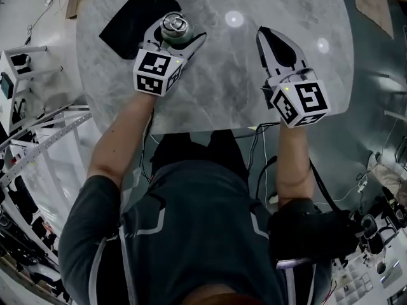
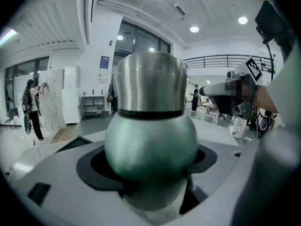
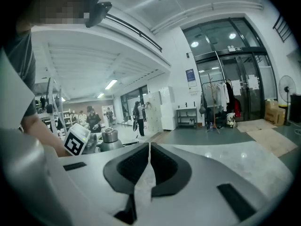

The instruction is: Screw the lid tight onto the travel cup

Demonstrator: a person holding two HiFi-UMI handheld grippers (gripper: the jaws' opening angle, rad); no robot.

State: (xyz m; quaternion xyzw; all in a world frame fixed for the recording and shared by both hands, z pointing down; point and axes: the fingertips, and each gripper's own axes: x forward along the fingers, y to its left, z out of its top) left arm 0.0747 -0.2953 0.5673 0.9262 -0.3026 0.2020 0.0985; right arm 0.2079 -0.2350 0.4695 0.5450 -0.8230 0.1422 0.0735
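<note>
The travel cup (image 1: 173,27) has a rounded green body (image 2: 150,140) and a brushed steel lid (image 2: 151,81) sitting on top. It stands upright at the far left of the marble table (image 1: 222,81). My left gripper (image 1: 181,30) is shut on the green body, whose sides are seated in the black pads. My right gripper (image 1: 261,32) hovers over the table's right half, apart from the cup, jaws shut with nothing between them. In the right gripper view its closed jaws (image 3: 149,147) meet in a thin seam, and the cup (image 3: 109,138) shows small at the left.
A black mat (image 1: 133,18) lies on the far left corner of the table, just behind the cup. Bare marble lies between the two grippers. Cables and equipment crowd the floor on both sides of the person. People stand far off in the hall.
</note>
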